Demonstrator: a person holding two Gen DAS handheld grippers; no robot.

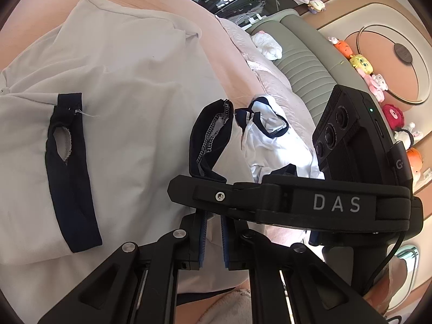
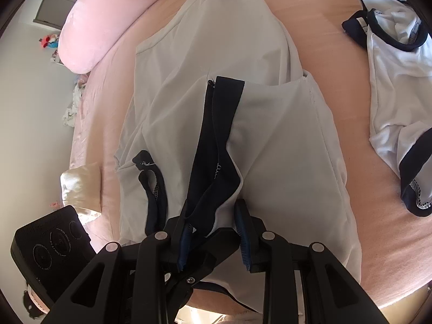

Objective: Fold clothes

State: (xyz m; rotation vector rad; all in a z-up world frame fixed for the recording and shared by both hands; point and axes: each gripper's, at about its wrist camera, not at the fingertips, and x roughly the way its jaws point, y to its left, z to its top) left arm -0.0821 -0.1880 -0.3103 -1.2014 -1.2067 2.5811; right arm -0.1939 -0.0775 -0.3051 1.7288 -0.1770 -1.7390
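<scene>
A light grey t-shirt (image 1: 121, 86) with navy sleeve cuffs lies on the pink bed, also in the right wrist view (image 2: 205, 62). One navy cuff (image 1: 70, 170) lies flat at the left. The other navy cuff (image 2: 216, 145) is folded over the shirt's middle. My left gripper (image 1: 213, 232) sits low over the shirt with a narrow gap between its blue pads; shirt fabric shows in the gap. My right gripper (image 2: 213, 229) is open, its pads either side of the navy cuff's end. The right gripper's body (image 1: 297, 202) crosses just ahead of the left one.
A second white shirt with navy trim (image 2: 397, 62) lies crumpled on the bed at the right, also in the left wrist view (image 1: 272, 140). A pink pillow (image 2: 108, 24) lies at the bed's far left. A padded headboard (image 1: 305, 67) and plush toys (image 1: 361, 63) stand beyond.
</scene>
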